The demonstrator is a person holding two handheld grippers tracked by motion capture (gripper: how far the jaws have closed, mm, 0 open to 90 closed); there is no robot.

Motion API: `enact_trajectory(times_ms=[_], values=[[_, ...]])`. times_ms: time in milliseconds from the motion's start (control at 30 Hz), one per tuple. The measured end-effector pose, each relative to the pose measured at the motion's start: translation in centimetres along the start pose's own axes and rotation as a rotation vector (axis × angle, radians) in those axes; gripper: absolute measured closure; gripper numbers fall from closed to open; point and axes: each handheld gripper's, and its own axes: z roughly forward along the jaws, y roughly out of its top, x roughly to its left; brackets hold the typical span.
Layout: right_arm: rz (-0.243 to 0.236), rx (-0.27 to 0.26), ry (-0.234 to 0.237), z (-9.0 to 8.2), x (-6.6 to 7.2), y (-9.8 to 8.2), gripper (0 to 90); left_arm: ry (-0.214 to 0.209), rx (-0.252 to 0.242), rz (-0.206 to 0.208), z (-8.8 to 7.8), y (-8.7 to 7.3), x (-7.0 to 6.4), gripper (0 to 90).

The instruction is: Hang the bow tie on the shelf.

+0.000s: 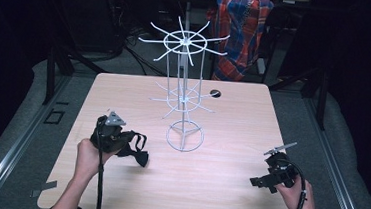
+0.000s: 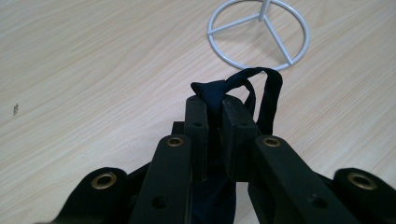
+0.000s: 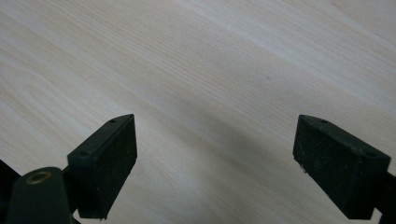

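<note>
Your left hand-held gripper (image 2: 214, 109) clamps a dark navy fabric bow tie (image 2: 219, 91) just above the pale wooden worktop (image 1: 232, 118), near the white wire display stand (image 1: 184, 134); your right hand-held gripper (image 3: 215, 158) gapes wide, holding nothing.

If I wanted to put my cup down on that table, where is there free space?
Bare wood lies along the table's left side, from the far corner to the left gripper, and on the right between the white wire rack and the right gripper. The middle is crowded by the rack's base ring and the black bow tie.
</note>
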Motion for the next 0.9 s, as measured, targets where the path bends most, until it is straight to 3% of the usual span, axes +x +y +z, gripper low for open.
enact_trajectory(times_ms=[900], values=[[0.007, 0.003, -0.001, 0.0, 0.1, 0.0, 13.4, -0.024, -0.066, 0.021, -1.1, 1.5, -0.5, 82.2]])
